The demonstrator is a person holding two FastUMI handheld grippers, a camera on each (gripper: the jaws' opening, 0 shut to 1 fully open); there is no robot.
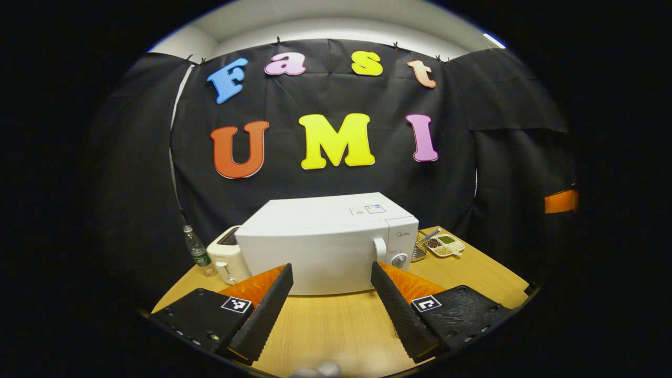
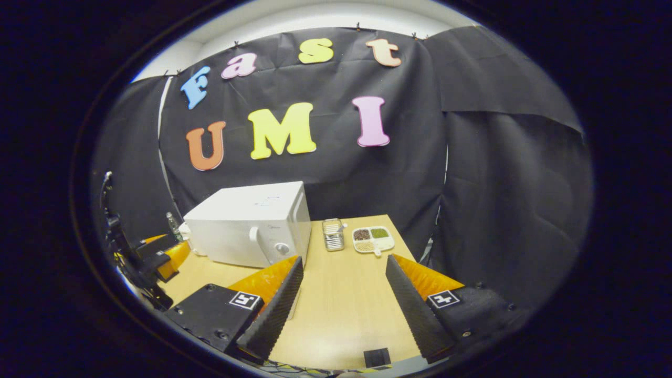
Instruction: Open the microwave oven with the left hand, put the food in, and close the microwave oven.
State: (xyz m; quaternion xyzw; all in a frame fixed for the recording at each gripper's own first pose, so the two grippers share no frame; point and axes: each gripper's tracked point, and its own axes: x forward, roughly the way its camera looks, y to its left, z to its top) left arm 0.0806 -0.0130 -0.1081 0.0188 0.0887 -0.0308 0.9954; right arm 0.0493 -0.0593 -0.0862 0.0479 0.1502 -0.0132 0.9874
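Hung back from the white microwave oven [image 1: 325,247], left gripper [image 1: 331,299] wide-spread and empty, nothing between the fingers but bare wooden table [image 1: 336,325]. Lined up almost square on the shut door, handle [image 1: 379,250] at about 1 o'clock of the gap, presumably so a short reach forward would meet it. Sat well back on the table, long axis running 9 to 3 o'clock in the left gripper view, door and dial facing 6. Seen at 10 o'clock in the right gripper view, skewed, front turned toward 5. Right gripper [image 2: 344,304] spread too, carrying nothing, aimed at open table with the divided food tray [image 2: 373,239] at 12 o'clock, well apart (probably staged for the pick-up). Small metal container [image 2: 332,234] just beside the tray; toaster [image 1: 227,257] and bottle [image 1: 197,251] parked at the oven's 9 o'clock.
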